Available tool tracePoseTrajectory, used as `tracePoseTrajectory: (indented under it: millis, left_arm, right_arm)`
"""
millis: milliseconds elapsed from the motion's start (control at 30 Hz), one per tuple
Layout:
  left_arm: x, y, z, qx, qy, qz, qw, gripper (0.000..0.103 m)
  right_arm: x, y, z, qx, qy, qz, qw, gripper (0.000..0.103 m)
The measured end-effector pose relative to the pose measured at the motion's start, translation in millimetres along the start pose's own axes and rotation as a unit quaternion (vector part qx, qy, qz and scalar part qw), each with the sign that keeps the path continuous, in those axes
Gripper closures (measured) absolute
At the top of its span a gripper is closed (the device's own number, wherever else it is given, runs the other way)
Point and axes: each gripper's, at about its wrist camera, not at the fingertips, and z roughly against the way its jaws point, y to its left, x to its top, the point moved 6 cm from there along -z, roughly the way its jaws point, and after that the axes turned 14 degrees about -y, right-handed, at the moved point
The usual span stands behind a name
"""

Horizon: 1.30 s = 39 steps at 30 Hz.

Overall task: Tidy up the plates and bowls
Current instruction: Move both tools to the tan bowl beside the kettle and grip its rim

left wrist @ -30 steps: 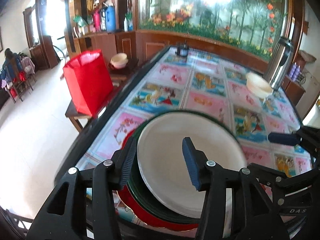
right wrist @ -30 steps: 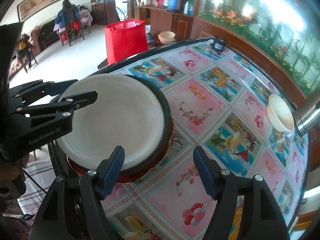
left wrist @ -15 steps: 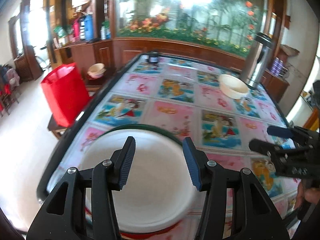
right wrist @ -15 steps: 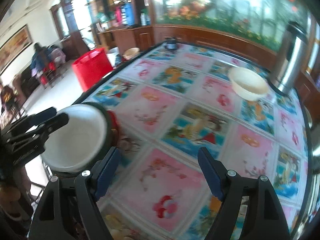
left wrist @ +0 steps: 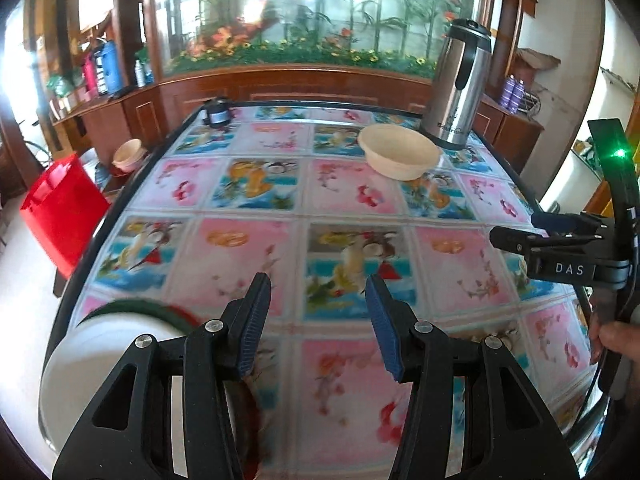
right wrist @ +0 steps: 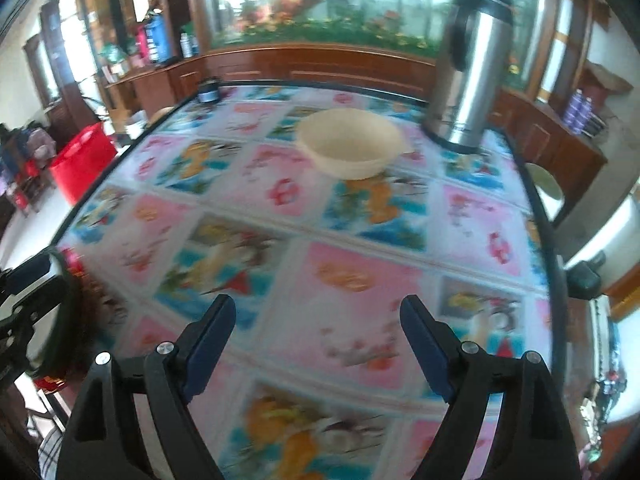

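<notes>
A stack of plates (left wrist: 100, 360), white on top of a green and a red one, sits at the table's near left corner, left of and partly behind my left gripper (left wrist: 317, 292). That gripper is open over the bare tablecloth with nothing between its fingers. A cream bowl (left wrist: 400, 152) stands at the far right beside a steel thermos (left wrist: 460, 84). My right gripper (right wrist: 318, 304) hangs over the cloth with its jaws opening and nothing between them. The bowl (right wrist: 350, 148) lies well ahead of it. The right gripper (left wrist: 516, 228) also shows at the right edge of the left wrist view.
The table (left wrist: 248, 240) has a colourful picture cloth and a dark rim. A red bag (left wrist: 60, 208) and small bowls (left wrist: 128, 154) sit off its left side. A small dark jar (left wrist: 216, 114) stands at the far left corner. A wooden cabinet runs behind the table.
Both grippers have swung right, away from the plate stack, which now sits at the lower left. The cream bowl and thermos have come closer to centre. The right jaws have widened.
</notes>
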Motion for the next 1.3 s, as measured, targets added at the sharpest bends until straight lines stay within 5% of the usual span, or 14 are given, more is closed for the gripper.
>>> tracePoseTrajectory:
  millis: [400,967,1300]
  left_arm:
    - [41.1,-40.3,-82.1,-0.012,0.039,0.026,0.9988,0.054]
    - [74.2,-45.2,-219.5,0.016,0.071,0.157,0.9850,0.054]
    - [73.6,-63.0,-274.1,0.022,0.098,0.126,0.9870,0.054]
  right_arm:
    - [30.4,-42.7,-42.3,-0.012,0.003,-0.018,1.000,0.018]
    - [67.4,-90.6,-129.5,0.031,-0.009,-0.126,0.991,0.018]
    - [90.0,-98.6,-185.9,0.045,0.010,-0.094,0.995,0.020]
